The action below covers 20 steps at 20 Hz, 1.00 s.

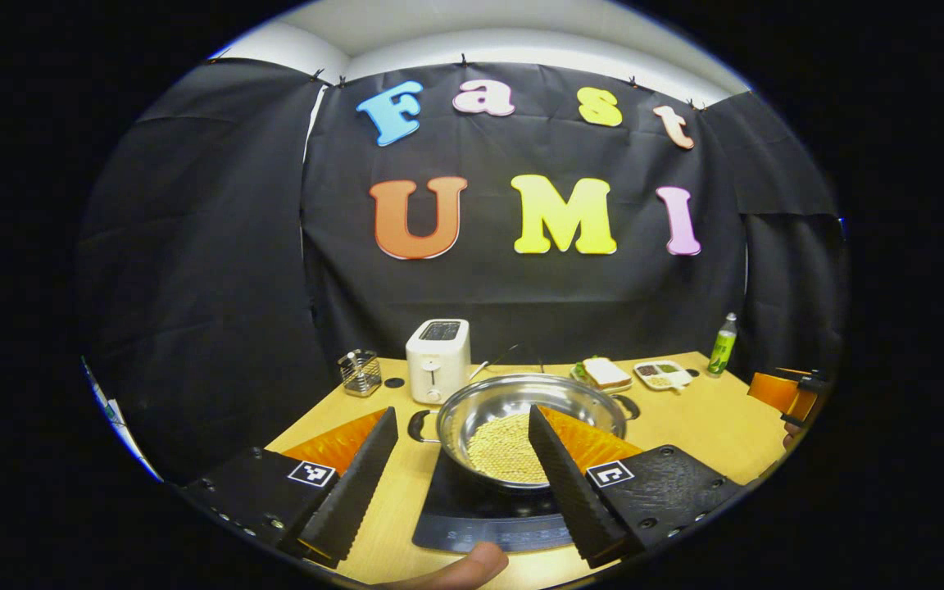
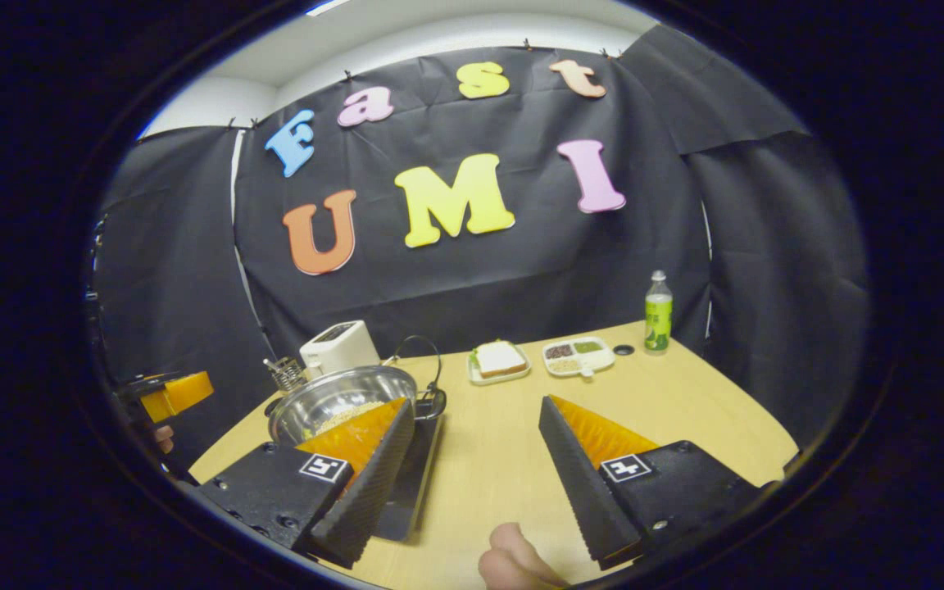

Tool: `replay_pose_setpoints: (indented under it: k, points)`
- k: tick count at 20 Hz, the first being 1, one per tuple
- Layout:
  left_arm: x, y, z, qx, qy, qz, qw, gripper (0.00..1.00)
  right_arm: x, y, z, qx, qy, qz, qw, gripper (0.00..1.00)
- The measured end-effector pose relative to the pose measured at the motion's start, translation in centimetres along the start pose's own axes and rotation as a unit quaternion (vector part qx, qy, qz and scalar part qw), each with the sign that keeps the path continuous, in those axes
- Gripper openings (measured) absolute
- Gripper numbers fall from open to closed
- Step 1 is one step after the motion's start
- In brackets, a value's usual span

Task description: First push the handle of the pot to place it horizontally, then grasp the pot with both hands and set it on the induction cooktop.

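A shiny steel pot point(image 1: 521, 410) with pale grains inside stands on the black induction cooktop point(image 1: 472, 512), its two dark handles point(image 1: 419, 426) pointing left and right. My left gripper point(image 1: 462, 422) is open, held back from the pot with its fingers either side of the near left part. In the right gripper view the pot point(image 2: 341, 401) sits on the cooktop point(image 2: 415, 483) at the left. My right gripper point(image 2: 476, 414) is open over bare table to the right of the pot. The other gripper point(image 2: 169, 393) shows at the far left edge there.
On the wooden table point(image 1: 701, 426) stand a white toaster point(image 1: 437, 359), a wire utensil holder point(image 1: 360, 373), a sandwich plate point(image 1: 605, 373), a divided snack tray point(image 1: 662, 374) and a green bottle point(image 1: 722, 344). A thumb point(image 1: 464, 567) shows at the bottom.
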<state>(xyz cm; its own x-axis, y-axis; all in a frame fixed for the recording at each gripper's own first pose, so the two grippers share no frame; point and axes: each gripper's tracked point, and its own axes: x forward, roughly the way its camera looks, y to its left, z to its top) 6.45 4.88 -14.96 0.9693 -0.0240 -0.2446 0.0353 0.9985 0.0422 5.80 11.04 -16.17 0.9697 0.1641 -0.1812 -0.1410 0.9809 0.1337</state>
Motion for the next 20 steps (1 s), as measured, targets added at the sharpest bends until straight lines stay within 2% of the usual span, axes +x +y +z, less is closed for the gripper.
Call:
replay_pose_setpoints:
  k: [3,9,14,16,18,20]
  points:
    - [-2.0,-2.1,1.9,0.008,-0.027,-0.002,1.000,0.95,-3.9,-2.7,2.4,-0.007,-0.033,-0.020,0.999,0.98]
    - [-7.2,-5.4,5.8,0.003,-0.076,-0.006,0.997,0.96,-10.7,-5.4,7.5,0.009,-0.097,-0.022,0.995,0.95]
    - [-12.3,-7.5,8.1,-0.014,-0.115,-0.024,0.993,0.96,-16.6,-6.6,9.9,-0.008,-0.146,-0.026,0.989,0.95]
    - [-13.7,-7.4,8.0,-0.002,-0.119,-0.015,0.993,0.96,-18.6,-7.5,10.3,-0.021,-0.155,-0.040,0.987,0.97]
    - [-14.8,-7.3,7.7,0.011,-0.118,-0.007,0.993,0.95,-20.3,-8.1,10.8,-0.029,-0.162,-0.050,0.985,0.94]
    - [-15.7,-6.8,8.0,0.019,-0.118,0.003,0.993,0.96,-21.7,-8.6,11.1,-0.033,-0.167,-0.054,0.984,0.97]
